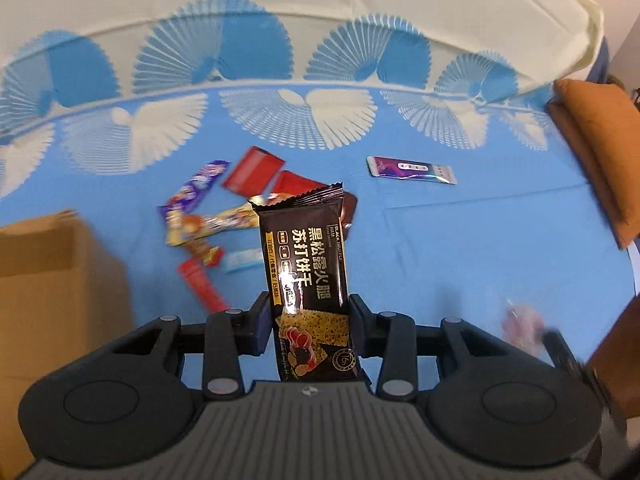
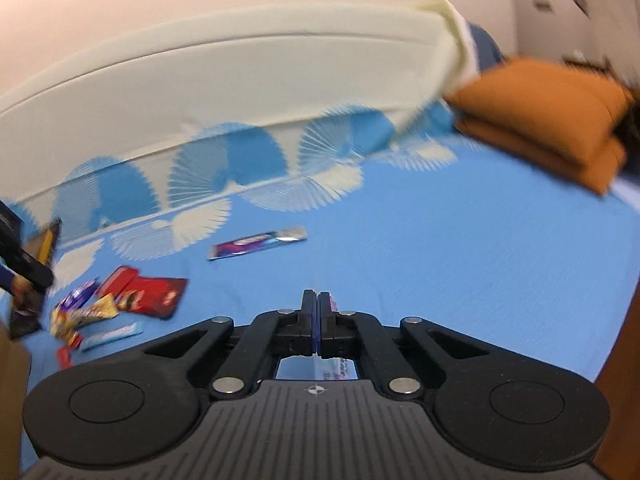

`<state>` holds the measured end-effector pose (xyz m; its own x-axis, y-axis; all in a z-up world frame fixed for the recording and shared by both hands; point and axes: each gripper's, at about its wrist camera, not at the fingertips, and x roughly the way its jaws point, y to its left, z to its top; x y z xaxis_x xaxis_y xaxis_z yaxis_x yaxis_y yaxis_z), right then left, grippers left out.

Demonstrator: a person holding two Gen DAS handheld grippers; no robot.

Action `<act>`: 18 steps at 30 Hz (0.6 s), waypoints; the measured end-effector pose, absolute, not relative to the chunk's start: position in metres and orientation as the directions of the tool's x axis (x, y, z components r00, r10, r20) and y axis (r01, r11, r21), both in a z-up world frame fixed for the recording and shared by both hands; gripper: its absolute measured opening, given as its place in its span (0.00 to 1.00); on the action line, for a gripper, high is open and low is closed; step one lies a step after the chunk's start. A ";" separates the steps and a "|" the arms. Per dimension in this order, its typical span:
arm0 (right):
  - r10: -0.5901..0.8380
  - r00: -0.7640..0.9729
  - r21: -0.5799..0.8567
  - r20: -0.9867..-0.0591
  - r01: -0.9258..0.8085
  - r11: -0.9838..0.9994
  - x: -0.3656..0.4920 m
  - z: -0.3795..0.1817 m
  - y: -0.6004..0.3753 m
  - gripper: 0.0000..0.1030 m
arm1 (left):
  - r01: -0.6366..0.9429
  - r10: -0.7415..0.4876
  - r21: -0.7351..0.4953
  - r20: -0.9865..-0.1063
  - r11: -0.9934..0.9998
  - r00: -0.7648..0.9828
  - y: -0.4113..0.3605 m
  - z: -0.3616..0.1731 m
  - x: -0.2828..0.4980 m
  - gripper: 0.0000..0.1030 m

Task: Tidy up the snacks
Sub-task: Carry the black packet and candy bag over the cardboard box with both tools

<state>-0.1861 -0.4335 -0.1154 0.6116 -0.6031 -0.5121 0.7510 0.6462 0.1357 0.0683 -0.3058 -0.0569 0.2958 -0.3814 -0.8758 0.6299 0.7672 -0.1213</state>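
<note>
Gripping: left gripper (image 1: 308, 312) clamps the black soda-cracker packet (image 1: 306, 264), upright above the blue bedspread (image 1: 440, 240).
Right gripper (image 2: 316, 312): jaws pressed together; a thin clear wrapper seems pinched.
Advice: swing left, release over the brown cardboard box (image 1: 52, 280).

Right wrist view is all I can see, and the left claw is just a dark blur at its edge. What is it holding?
Observer: The left claw is shut on a black cracker packet with gold lettering, which stands upright between its fingers.
Operator: Noted. My right claw is shut on a thin clear packet. Where could the black one go? I only see a brown sliver at my left edge.
Observer: That sliver is a cardboard box, standing close on the left claw's left side, on the blue cloth.
</note>
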 end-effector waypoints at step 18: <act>-0.569 0.626 0.119 -0.534 0.721 0.682 -0.181 -0.093 -0.379 0.00 | 0.548 -0.397 -0.130 -0.824 0.826 0.404 -0.147 0.008 0.028 0.42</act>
